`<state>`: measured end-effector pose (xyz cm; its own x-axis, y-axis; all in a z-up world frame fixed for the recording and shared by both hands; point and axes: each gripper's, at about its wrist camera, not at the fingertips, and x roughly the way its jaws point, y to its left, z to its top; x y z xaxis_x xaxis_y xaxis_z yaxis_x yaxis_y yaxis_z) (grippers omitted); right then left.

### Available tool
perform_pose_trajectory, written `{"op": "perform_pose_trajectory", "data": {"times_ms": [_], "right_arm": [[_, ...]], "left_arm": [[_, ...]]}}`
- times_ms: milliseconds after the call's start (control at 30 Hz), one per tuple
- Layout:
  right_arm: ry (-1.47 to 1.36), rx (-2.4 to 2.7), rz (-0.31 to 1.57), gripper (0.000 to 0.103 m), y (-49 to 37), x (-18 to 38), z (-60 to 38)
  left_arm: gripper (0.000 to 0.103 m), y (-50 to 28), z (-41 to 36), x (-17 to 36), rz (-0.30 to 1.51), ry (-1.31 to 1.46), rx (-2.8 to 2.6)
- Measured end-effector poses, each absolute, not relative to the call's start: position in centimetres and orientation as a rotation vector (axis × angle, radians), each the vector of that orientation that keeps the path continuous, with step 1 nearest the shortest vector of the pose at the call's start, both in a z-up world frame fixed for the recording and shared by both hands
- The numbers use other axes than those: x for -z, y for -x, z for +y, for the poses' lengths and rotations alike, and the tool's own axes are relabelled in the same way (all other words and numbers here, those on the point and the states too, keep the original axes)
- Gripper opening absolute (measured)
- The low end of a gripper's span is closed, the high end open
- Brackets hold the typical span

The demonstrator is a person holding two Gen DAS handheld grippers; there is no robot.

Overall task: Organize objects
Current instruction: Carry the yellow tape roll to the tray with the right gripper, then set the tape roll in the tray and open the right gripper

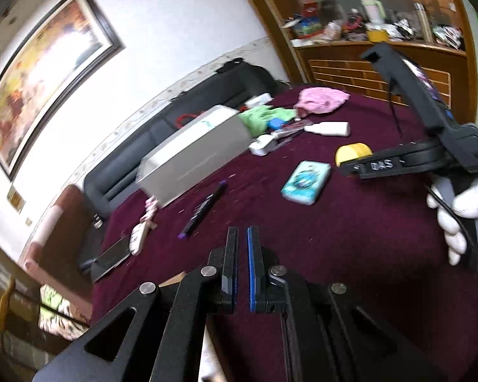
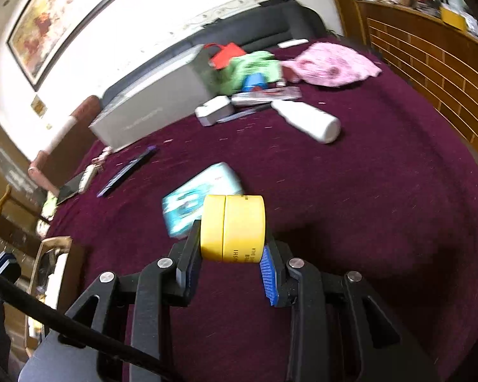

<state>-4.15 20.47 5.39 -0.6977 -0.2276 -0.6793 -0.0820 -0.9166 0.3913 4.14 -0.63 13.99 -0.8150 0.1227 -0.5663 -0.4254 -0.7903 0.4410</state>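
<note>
**Yellow jar in right gripper, above maroon table**

- Yellow jar [image 2: 232, 227]: round, lid seam visible, printed lettering on its side; clamped sideways between the pads of the right gripper [image 2: 231, 253], held clear of the maroon tablecloth [image 2: 366, 207].
- Left gripper [image 1: 242, 238]: fingers together, nothing between them, above the cloth.
- Gloved hand [image 1: 462, 210]: white glove, wrapped around the right gripper's handle.
- Teal tissue pack [image 2: 200, 197]: flat on the cloth, just behind the jar.
- Dark pen [image 2: 127, 168]: left of the pack.
- White bottle [image 2: 306, 121]: lying on its side, farther back.
- Grey box [image 2: 149, 111]: long, at the far left edge.
- Pink cloth [image 2: 331, 63] and green cloth [image 2: 251, 67]: bunched at the far side.
</note>
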Motion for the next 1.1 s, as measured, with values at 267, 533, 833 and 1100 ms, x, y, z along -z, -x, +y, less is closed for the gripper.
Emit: {"op": "perform_pose_trajectory", "data": {"times_ms": [267, 533, 833, 1100], "right_arm": [[-1.106, 2.645, -0.475, 0.03, 0.0, -9.0, 11.7], [-1.128, 2.383, -0.43, 0.03, -2.6, -9.5, 1.7], [-1.212, 2.267, -0.279, 0.031, -3.7, -6.6, -6.4], [-1.256, 2.264, -0.125, 0.031, -4.3, -5.1, -9.8]], "left_arm": [[0.003, -6.9, -9.5, -14.7, 0.649, 0.791, -2.744], [0.004, -8.2, -19.8, -11.4, 0.363, 0.976, -2.833], [0.004, -8.7, -24.6, -7.4, 0.211, 1.093, -2.845], [0.005, -8.8, -25.7, -6.3, 0.092, 1.073, -2.848]]}}
